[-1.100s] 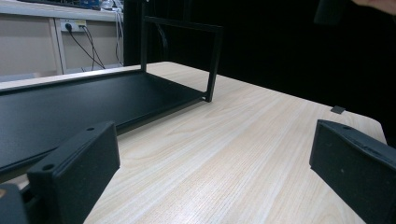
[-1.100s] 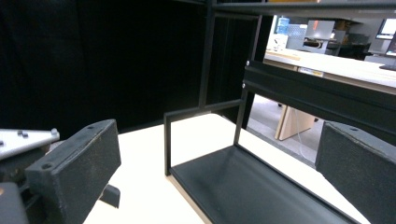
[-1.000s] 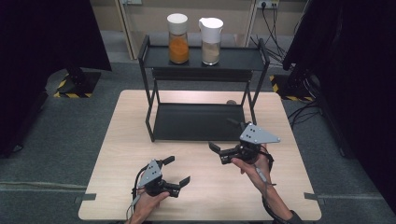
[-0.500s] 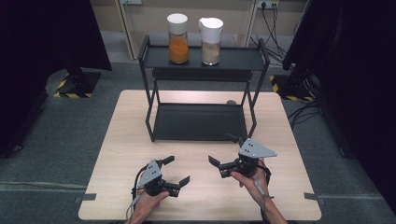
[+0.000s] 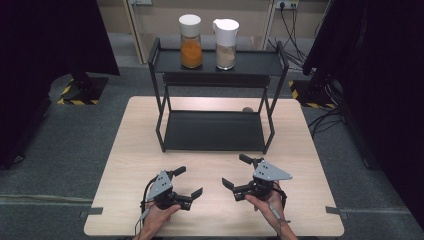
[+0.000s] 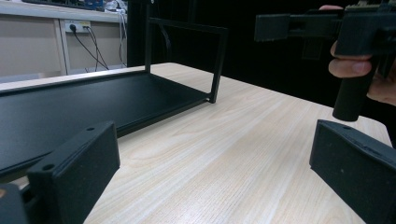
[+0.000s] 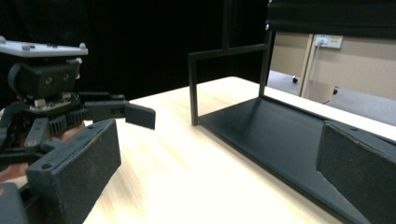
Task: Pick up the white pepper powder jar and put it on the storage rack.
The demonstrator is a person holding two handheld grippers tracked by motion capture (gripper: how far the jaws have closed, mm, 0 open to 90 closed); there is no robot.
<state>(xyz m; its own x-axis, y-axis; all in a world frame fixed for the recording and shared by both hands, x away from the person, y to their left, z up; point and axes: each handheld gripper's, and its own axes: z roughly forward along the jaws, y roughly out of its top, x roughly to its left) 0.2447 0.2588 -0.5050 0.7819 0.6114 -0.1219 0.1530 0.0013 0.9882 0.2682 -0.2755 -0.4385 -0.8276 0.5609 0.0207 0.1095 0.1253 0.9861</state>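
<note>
- Rack [image 5: 215, 131] stands at the tabletop's [image 5: 130, 150] far middle, its lower shelf bare; it is the thing nearest both grippers.
- We hold the left gripper [image 5: 189, 181] and right gripper [image 5: 234, 171] near the front edge, jaws apart and empty, well short of the rack, likely at rest.
- High view adds an orange jar [image 5: 191, 41] and a white-lidded jar [image 5: 226, 44] on the top shelf; the gripper views show the lower shelf [image 6: 70, 105] up close.

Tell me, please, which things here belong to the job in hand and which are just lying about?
Job, probably:
left gripper, open
right gripper, open
black rack, nearest them
orange-filled jar and pale-filled jar on its top shelf

Lying about:
wall cables
small dark thing behind the rack
</note>
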